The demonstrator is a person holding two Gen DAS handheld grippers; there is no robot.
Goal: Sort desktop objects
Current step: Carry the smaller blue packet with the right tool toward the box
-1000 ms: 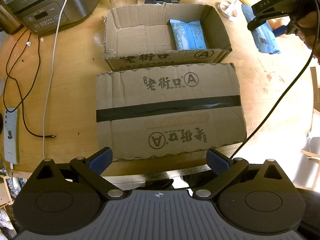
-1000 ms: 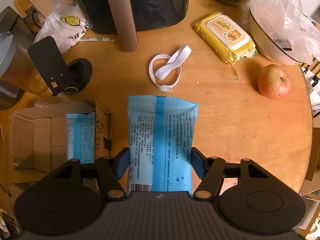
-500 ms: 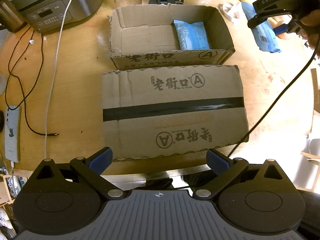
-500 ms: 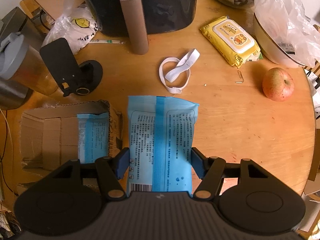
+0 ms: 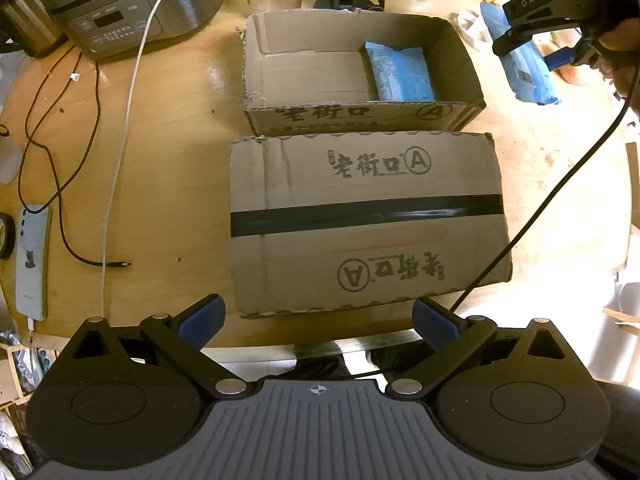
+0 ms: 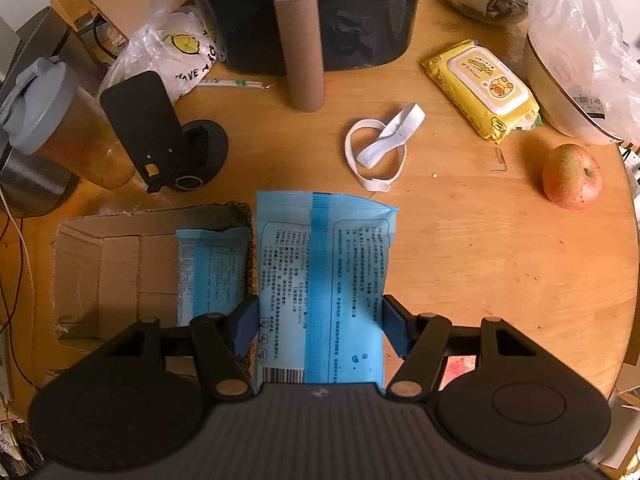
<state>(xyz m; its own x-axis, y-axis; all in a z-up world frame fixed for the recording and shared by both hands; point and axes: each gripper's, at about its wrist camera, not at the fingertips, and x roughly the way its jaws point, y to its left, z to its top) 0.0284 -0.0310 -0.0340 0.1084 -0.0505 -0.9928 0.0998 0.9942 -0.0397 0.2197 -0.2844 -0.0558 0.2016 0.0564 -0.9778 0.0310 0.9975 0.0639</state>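
My right hand-held gripper [image 6: 320, 332] holds a blue pack [image 6: 324, 280] across its width, both pads pressed on its sides, above the tabletop [image 6: 500, 260]. Just left of it sits the open box [image 6: 120, 264] with another blue pack [image 6: 212, 272] inside. My left hand-held gripper [image 5: 320, 322] gapes wide and empty, the closed box [image 5: 368, 220] just ahead

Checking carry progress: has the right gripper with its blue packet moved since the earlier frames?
Yes. The right gripper with the blue packet has shifted toward the open cardboard box.
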